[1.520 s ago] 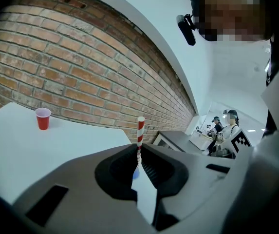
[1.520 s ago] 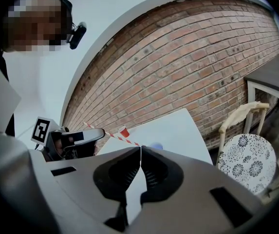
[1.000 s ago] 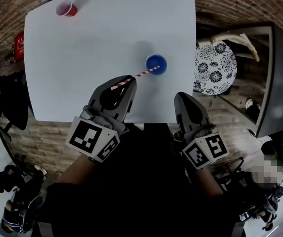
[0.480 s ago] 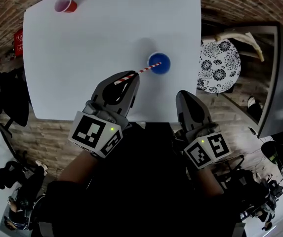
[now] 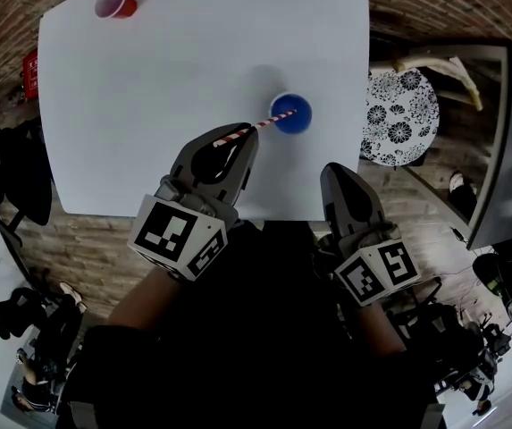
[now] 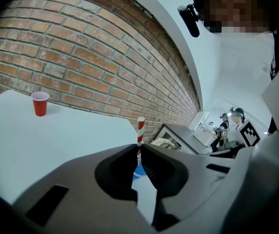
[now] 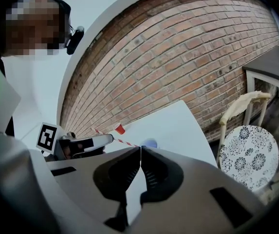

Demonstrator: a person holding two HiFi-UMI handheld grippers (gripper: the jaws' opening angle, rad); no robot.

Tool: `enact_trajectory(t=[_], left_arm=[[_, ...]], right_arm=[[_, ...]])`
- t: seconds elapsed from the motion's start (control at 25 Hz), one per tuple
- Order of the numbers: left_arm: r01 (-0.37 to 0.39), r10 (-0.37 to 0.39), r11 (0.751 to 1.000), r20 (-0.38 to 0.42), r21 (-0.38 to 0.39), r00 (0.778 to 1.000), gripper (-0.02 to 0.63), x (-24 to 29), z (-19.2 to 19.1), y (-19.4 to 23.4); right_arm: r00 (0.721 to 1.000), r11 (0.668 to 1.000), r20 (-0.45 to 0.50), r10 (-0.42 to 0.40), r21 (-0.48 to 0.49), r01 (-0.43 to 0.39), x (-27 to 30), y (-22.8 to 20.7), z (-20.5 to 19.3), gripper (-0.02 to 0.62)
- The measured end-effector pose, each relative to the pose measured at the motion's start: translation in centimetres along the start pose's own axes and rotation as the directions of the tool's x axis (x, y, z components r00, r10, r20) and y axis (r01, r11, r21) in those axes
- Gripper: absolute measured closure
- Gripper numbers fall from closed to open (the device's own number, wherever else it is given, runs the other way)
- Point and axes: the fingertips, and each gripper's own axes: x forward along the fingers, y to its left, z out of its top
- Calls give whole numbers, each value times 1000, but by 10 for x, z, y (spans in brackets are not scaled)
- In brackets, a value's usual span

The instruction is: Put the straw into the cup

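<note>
Print: a red sign (image 5: 34, 77) by the table's left edge carries writing too small to read. The grippers show only black-and-white square markers (image 5: 177, 237).

Surface: white table (image 5: 148, 105), squarish with rounded corners. A red cup (image 5: 114, 4) (image 6: 40, 103) (image 7: 119, 128) stands upright at its far left corner, well apart from everything else. A blue cup (image 5: 290, 113) (image 6: 139, 171) stands upright toward the near right.

Room: brick wall behind the table, brick-patterned floor below. A round seat with a black-and-white floral pattern (image 5: 398, 119) (image 7: 249, 155) stands just beside the table's right edge.

Straw (image 5: 247, 132) (image 6: 140, 129), red-and-white striped: pinched between the closed jaws of the left gripper (image 5: 238, 138) (image 6: 138, 148), a short end sticking out past them. From the jaws it slants to the blue cup, its far tip over the cup's opening. How deep the tip sits, I cannot tell.

Right gripper (image 5: 336, 170) (image 7: 140, 150): jaws pressed together, nothing between them, at the table's near edge, apart from the cup.
</note>
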Motion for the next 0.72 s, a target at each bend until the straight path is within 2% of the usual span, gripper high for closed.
enact_trajectory(t=[0.72], left_arm=[[-6, 6, 1000, -49, 5, 999, 569, 21, -18, 10]], right_arm=[[1000, 1000, -2, -12, 20, 12, 5, -6, -1, 568]])
